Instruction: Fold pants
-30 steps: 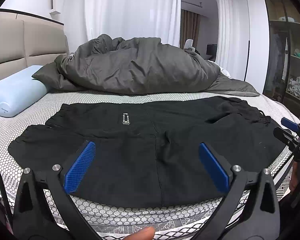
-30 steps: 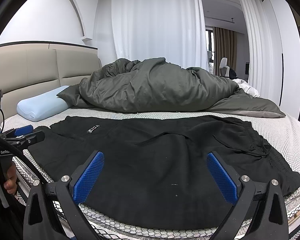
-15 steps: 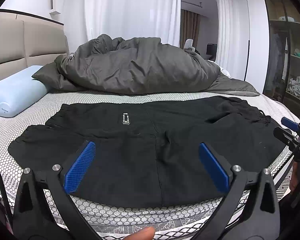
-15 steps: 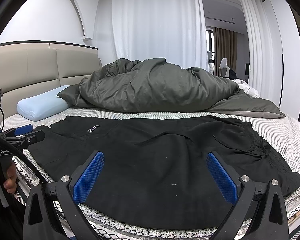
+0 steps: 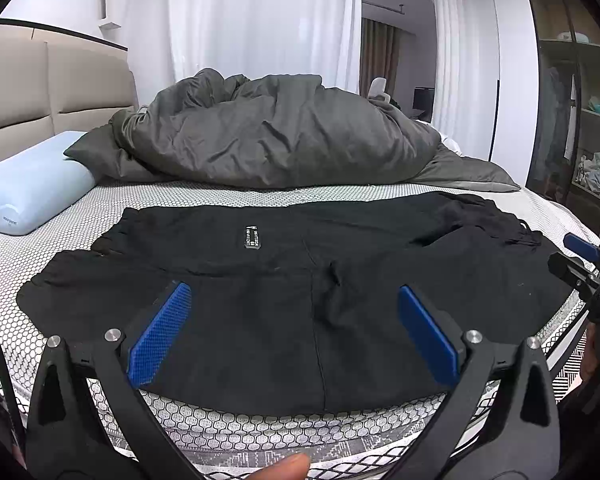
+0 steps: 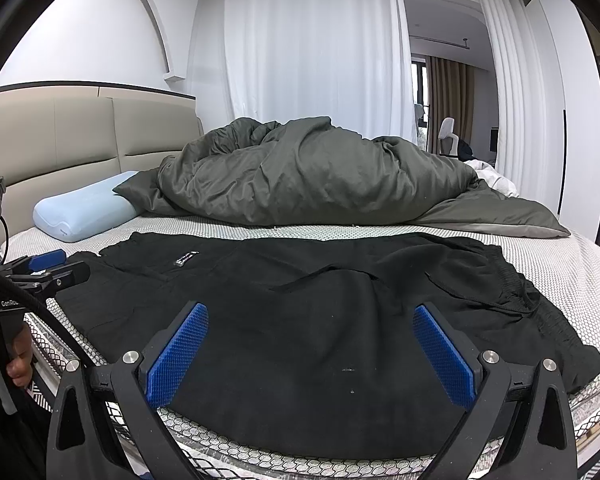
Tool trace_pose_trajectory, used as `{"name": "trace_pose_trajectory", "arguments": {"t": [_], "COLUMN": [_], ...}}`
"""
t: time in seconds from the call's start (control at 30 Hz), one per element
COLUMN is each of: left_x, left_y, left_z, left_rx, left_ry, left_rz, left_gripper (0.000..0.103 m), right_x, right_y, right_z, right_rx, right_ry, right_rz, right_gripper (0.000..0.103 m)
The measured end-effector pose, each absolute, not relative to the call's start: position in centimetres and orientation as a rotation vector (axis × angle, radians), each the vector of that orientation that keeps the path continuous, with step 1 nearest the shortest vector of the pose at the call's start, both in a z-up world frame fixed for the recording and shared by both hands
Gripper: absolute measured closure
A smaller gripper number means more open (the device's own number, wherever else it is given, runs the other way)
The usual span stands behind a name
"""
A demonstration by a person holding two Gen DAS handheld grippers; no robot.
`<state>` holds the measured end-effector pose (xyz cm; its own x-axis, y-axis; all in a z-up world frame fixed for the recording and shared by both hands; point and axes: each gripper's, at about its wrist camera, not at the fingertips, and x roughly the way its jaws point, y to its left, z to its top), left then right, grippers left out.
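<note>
My black matte-fabric pants [image 5: 292, 288] lie flat on the honeycomb-patterned mattress [image 5: 236, 424], filling the middle of both views. Their long axis runs left to right, with the gathered elastic waistband and drawstring [image 6: 516, 292] at the right edge and the leg hems at left. A small rectangular label [image 5: 252, 237] faces up. My left gripper [image 5: 292, 336] and right gripper [image 6: 310, 356] hover near the front edge, blue ribbed pads spread wide, pinching nothing.

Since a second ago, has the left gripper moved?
No. The left gripper sits at the same spot over the black pants, judged against their label.
</note>
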<state>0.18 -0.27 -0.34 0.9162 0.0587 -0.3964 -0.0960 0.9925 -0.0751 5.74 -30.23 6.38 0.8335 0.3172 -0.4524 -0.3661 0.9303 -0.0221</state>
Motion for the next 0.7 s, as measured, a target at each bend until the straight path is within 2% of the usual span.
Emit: {"name": "trace_pose_trajectory", "arguments": {"t": [0.7], "left_x": [-0.1], "left_y": [1.0], "left_z": [-0.5], "left_rx": [-0.125], "left_ry": [0.413], "left_rz": [0.113], "left_gripper": [0.000], "right_x": [6.1], "right_y": [-30.5], "right_z": [6.3], "right_rx": [-0.099], "right_ry": [0.479], "right_rz": [0.358], "right_gripper": [0.000]}}
